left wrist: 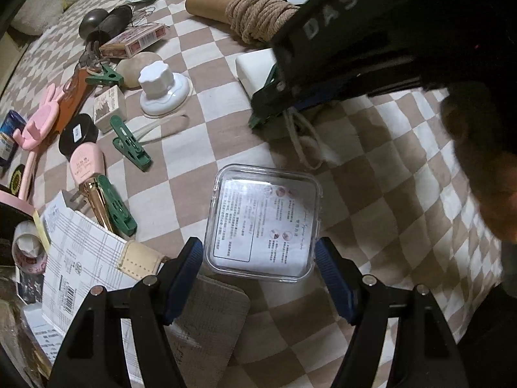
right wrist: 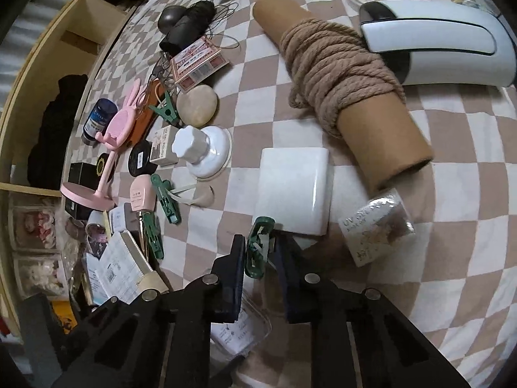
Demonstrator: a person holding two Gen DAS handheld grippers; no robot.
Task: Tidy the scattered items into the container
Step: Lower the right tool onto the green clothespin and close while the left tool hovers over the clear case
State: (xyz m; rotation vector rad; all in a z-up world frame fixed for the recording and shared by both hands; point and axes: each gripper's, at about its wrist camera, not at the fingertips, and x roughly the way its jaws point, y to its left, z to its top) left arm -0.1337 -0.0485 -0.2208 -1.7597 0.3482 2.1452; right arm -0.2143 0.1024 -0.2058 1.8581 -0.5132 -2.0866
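A clear square plastic box [left wrist: 263, 223] with a printed leaflet inside lies on the checkered cloth, between the fingers of my open left gripper [left wrist: 258, 258]. My right gripper [right wrist: 260, 252] is shut on a green clothes peg [right wrist: 258, 249] and holds it in front of a white rectangular block [right wrist: 294, 187]. In the left wrist view the right gripper [left wrist: 261, 119] hangs over that white block [left wrist: 255, 71]. A corner of the clear box [right wrist: 242, 329] shows under the right gripper.
Scattered items lie at left: green pegs [left wrist: 129, 144], a white knob on a suction base [left wrist: 163, 89], a pink rabbit stand [right wrist: 113, 135], a card box [right wrist: 198, 63], a stone [right wrist: 197, 105]. A cardboard tube wound with rope [right wrist: 336, 74], a white device [right wrist: 436, 42], a wooden shelf [right wrist: 48, 74].
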